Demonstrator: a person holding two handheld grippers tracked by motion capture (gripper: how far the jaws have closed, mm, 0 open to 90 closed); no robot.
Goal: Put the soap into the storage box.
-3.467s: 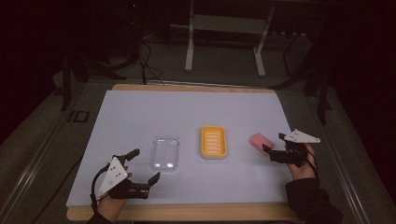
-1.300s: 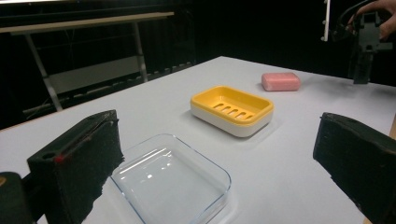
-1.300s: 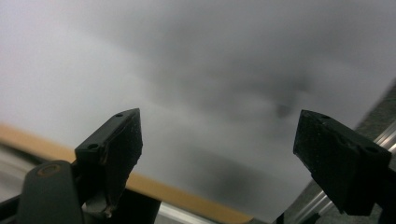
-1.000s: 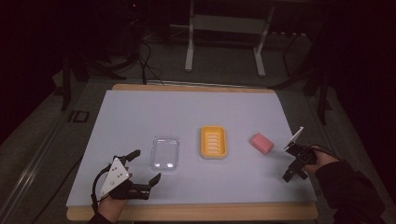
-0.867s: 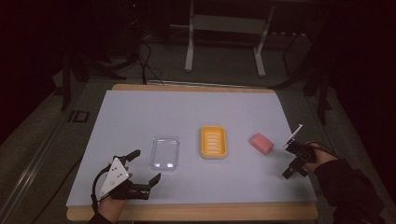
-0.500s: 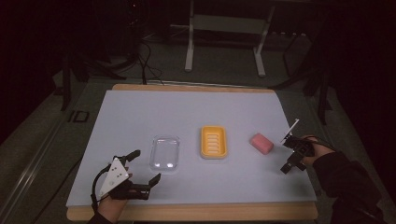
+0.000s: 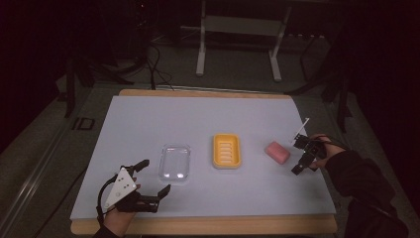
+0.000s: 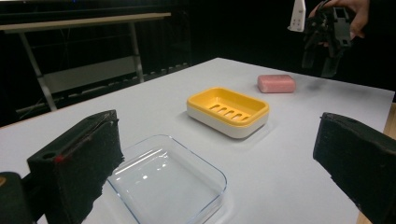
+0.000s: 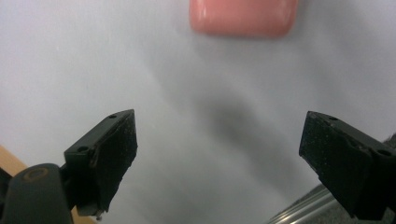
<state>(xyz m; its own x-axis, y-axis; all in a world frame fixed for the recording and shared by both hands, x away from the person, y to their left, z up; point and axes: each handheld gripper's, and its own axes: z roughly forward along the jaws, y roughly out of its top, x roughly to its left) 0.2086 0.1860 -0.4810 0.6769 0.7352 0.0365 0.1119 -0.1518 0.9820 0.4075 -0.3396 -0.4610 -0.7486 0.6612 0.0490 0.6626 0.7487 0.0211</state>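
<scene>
Claws number two, one in each of the person's hands. Right claw (image 7: pixel 300 156) hangs tilted just above the bench near its right edge, its jaws spread wide with nothing between them; they have just been opening. Left claw (image 7: pixel 153 175) sits low at the near left corner, its jaws also wide and empty.

Largest of all is the one bench (image 7: pixel 148 119), a flat rectangle with a smooth, pale grey-white cover and a strip of light wood showing along the near and far edges. On it lie three things in a loose row. One clear lid or tray (image 7: pixel 175 162), a shallow glossy rectangle with rounded corners, lies just ahead of the left claw; whether it is glass or plastic is hard to tell. One yellow soap dish (image 7: pixel 226 150), hard plastic with a white underside and a row of slots in its floor, lies in the middle, apart from the tray. One pink soap bar (image 7: pixel 277 152), a small matte block with softened corners, lies on the bare bench to the right of the dish, near the right claw but not touching it.

In the right claw's view the soap (image 9: pixel 243 16) is cut off by the top edge, beyond the jaws. In the left claw's view the tray's (image 8: pixel 168 182) near corner is hidden behind a jaw pad. Surroundings are too dark to read.
</scene>
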